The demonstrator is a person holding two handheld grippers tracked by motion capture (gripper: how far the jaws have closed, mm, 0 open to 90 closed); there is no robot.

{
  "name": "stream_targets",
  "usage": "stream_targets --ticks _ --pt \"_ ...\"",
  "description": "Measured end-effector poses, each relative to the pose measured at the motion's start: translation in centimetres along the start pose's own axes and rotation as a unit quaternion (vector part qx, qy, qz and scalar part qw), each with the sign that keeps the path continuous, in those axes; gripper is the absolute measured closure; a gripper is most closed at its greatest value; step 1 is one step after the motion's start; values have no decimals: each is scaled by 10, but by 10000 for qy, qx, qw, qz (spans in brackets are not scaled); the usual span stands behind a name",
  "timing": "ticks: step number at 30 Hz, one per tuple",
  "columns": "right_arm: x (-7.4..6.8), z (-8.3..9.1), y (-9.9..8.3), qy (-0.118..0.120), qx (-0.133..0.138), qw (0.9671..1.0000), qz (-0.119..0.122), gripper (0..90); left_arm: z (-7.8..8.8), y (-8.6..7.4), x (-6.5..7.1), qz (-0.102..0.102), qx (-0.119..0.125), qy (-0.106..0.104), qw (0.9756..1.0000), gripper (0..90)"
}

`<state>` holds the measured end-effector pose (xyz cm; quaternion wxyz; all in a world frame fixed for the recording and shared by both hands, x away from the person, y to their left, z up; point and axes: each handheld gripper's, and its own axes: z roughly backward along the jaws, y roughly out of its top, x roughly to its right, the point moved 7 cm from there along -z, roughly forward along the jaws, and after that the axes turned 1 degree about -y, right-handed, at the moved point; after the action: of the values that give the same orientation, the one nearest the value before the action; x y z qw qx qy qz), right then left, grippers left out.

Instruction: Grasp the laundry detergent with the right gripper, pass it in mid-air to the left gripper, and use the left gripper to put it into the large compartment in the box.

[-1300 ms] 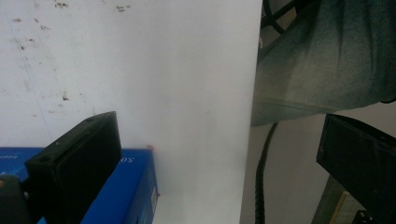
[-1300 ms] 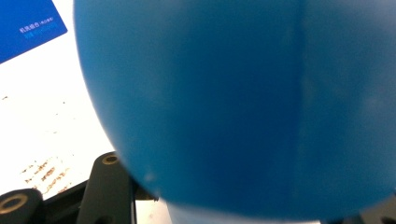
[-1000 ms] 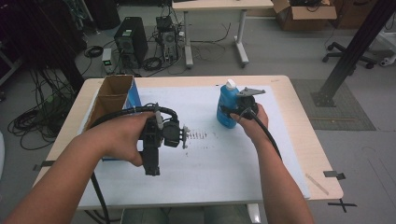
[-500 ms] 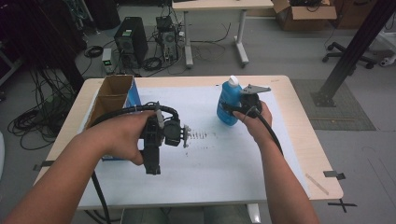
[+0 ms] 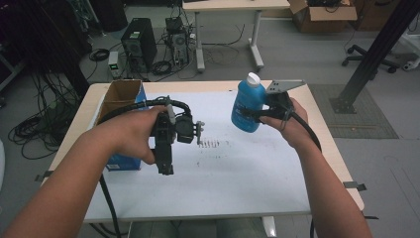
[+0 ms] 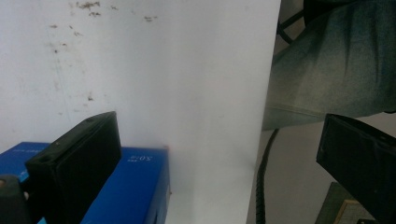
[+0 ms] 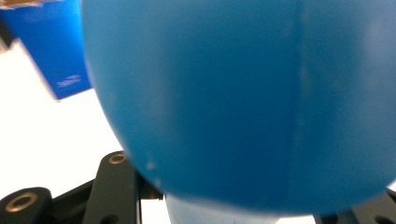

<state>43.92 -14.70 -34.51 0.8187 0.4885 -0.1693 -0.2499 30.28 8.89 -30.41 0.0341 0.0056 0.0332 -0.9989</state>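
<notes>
since the earlier frames the right claw (image 5: 257, 115) has carried the blue bottle (image 5: 247, 105) up off the desk (image 5: 317, 148); the bottle now hangs in the air over the far right part of the white sheet (image 5: 247, 173), upright with a slight tilt, its white cap (image 5: 253, 79) on top. the right claw is clamped on the bottle's body from the right side, and in the right gripper view the blue bottle (image 7: 252, 93) bulges up close above the black jaws. the left claw (image 5: 165, 166) has hardly shifted: it is held above the left half of the sheet, pointing toward the near edge, its jaws standing wide apart with nothing between them, as the left gripper view shows over the white sheet (image 6: 163, 84). just left of that hand sits an open cardboard box with blue sides (image 5: 121, 96), at the desk's left edge. small dark specks (image 5: 210, 145) dot the middle of the sheet.
</notes>
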Motion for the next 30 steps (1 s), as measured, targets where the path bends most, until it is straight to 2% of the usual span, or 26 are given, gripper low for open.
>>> stream_targets --ticks 7,11,14,15,19,20,21,24,25,30 --pt "-21 21 8 569 -11 9979 300 464 11 -6 -8 123 34 39 9999 4" --pt "-31 26 7 753 -63 9961 445 464 14 -5 -10 143 93 39 9998 4" --pt "-42 30 1 988 -184 9924 710 463 13 -4 -11 156 96 15 9998 4" --pt "-42 30 1 988 -184 9924 710 463 13 -4 -11 156 96 15 9998 4" --pt "-51 28 -15 1261 -292 9881 834 463 11 -1 -12 135 120 4 9998 4" --pt "-51 28 -15 1261 -292 9881 834 463 11 -1 -12 135 120 4 9998 4" --pt "-55 26 -20 1383 -312 9858 897 462 11 0 -12 123 101 -11 9999 4" --pt "-60 24 -24 1490 -305 9839 941 462 10 1 -12 114 96 -14 9999 4" --pt "-67 22 -27 1609 -300 9812 1024 461 10 2 -13 109 116 -20 9999 4" --pt "-82 13 -30 1832 -322 9760 1136 461 10 5 -13 83 127 -25 9999 4"
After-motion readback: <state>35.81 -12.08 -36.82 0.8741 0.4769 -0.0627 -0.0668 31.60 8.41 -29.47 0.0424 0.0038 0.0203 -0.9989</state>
